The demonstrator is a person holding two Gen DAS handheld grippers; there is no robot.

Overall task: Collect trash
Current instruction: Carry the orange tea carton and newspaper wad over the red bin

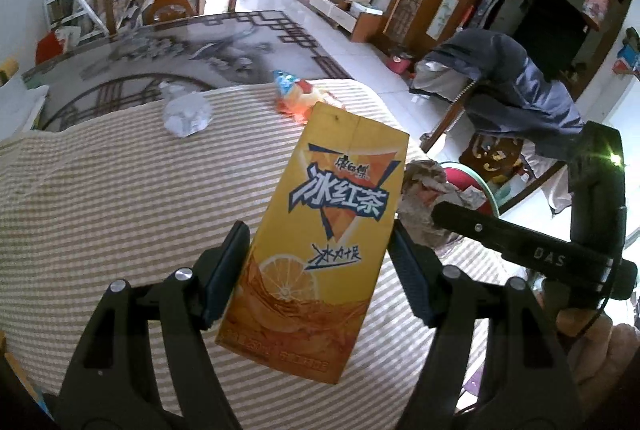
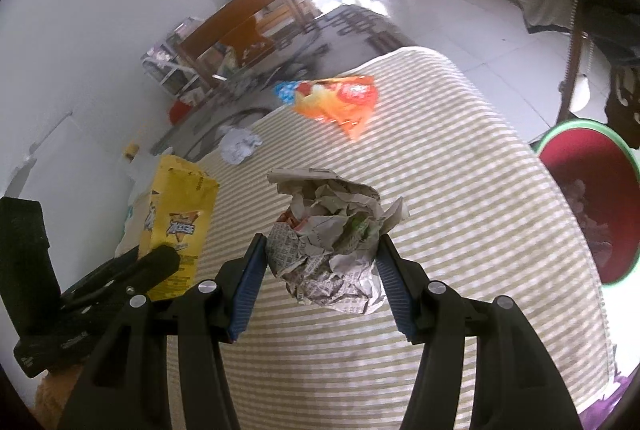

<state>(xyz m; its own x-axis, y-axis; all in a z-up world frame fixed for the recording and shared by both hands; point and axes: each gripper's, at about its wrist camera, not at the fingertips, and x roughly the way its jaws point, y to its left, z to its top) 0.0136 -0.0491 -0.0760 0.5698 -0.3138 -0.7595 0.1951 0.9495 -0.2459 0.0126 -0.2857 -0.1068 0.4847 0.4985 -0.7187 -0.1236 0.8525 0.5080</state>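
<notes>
While the left claw (image 1: pixel 318 262) was clenched on a yellow drink carton (image 1: pixel 316 234), its two fingers pressed against the carton's sides, the carton stood lifted and tilted above the striped cloth (image 1: pixel 100 197) that covered the counter. Beside it the right claw (image 2: pixel 320 270) gripped a crumpled ball of newspaper (image 2: pixel 332 242) between its blue pads (image 2: pixel 250 278), also held above the cloth near the counter's right edge. Two more pieces of trash lay farther off on the striped cloth: a small wad of white paper (image 2: pixel 240 145) close to the far left edge, and an orange snack wrapper (image 2: pixel 340 97) near the far edge, well apart from the wad. On the floor just past the counter's right edge stood a red bin with a green rim (image 2: pixel 576 133), with some scraps already lying inside. Beyond it a dark jacket (image 1: pixel 508 89) hung over a wooden chair.
</notes>
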